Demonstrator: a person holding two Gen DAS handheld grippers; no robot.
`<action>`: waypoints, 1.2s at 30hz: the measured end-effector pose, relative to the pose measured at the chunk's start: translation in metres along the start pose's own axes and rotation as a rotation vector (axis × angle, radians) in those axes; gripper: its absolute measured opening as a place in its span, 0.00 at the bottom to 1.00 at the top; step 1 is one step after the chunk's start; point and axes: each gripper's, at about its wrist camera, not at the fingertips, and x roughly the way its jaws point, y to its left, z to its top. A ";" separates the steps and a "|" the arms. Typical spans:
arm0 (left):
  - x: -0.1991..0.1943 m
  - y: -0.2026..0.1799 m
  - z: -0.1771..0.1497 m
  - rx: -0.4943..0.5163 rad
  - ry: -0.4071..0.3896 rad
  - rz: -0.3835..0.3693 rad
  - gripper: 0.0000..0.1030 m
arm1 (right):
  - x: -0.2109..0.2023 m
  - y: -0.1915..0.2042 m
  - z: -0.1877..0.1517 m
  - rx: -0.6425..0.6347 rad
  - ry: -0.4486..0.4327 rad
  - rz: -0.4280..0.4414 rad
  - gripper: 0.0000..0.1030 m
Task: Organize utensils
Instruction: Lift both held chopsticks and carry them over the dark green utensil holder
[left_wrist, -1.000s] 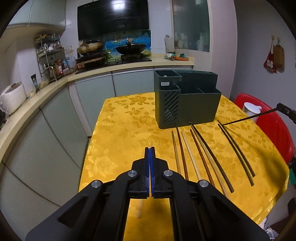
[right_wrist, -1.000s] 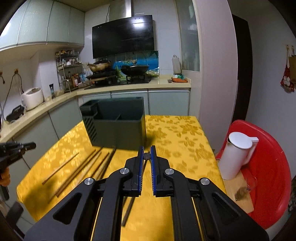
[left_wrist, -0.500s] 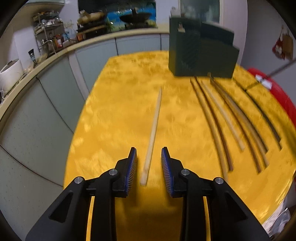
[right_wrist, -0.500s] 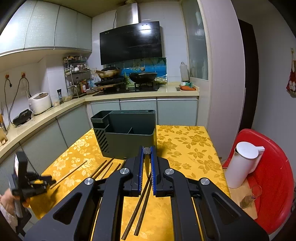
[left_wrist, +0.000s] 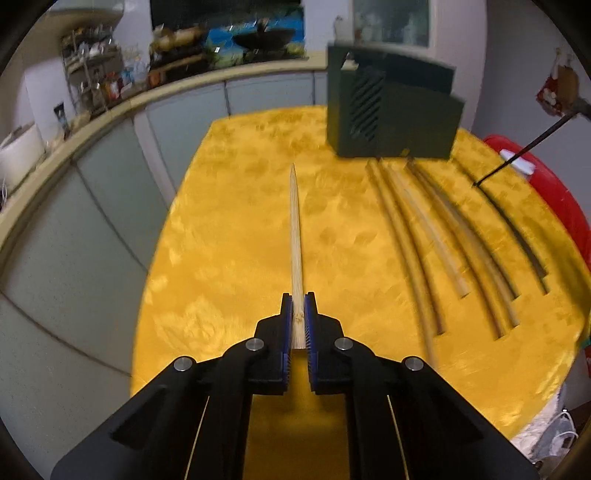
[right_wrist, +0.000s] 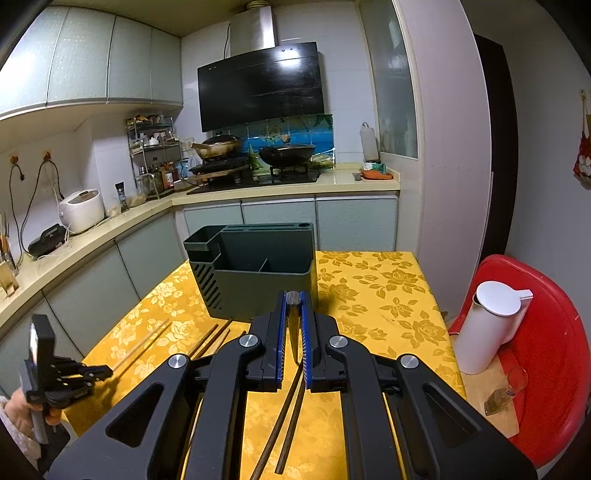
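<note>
My left gripper (left_wrist: 298, 304) is shut on the thick end of a pale wooden chopstick (left_wrist: 295, 229) that lies along the yellow tablecloth (left_wrist: 236, 236), pointing away from me. Several more chopsticks (left_wrist: 424, 229) lie in a row to its right, below the dark green utensil holder (left_wrist: 391, 110). My right gripper (right_wrist: 293, 306) is shut on a pair of dark chopsticks (right_wrist: 286, 413) and holds them above the table in front of the utensil holder (right_wrist: 255, 269). The dark chopsticks (left_wrist: 524, 153) also show at the right in the left wrist view.
A red chair (right_wrist: 546, 354) with a white jug (right_wrist: 491, 325) stands right of the table. Kitchen cabinets (left_wrist: 110, 206) run along the left side. My left gripper (right_wrist: 70, 373) shows low at the table's left edge in the right wrist view.
My left gripper opened, dropped to the pale chopstick and closed on its end. My right gripper rose with the dark chopsticks toward the utensil holder.
</note>
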 end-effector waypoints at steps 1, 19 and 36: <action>-0.008 -0.003 0.006 0.014 -0.013 -0.003 0.06 | -0.001 0.000 0.003 0.000 -0.004 0.001 0.08; -0.073 -0.040 0.090 0.146 -0.096 -0.016 0.06 | 0.009 0.003 0.034 0.018 -0.030 0.034 0.08; -0.112 -0.083 0.178 0.230 -0.169 -0.160 0.06 | 0.012 -0.004 0.121 0.041 -0.123 0.049 0.08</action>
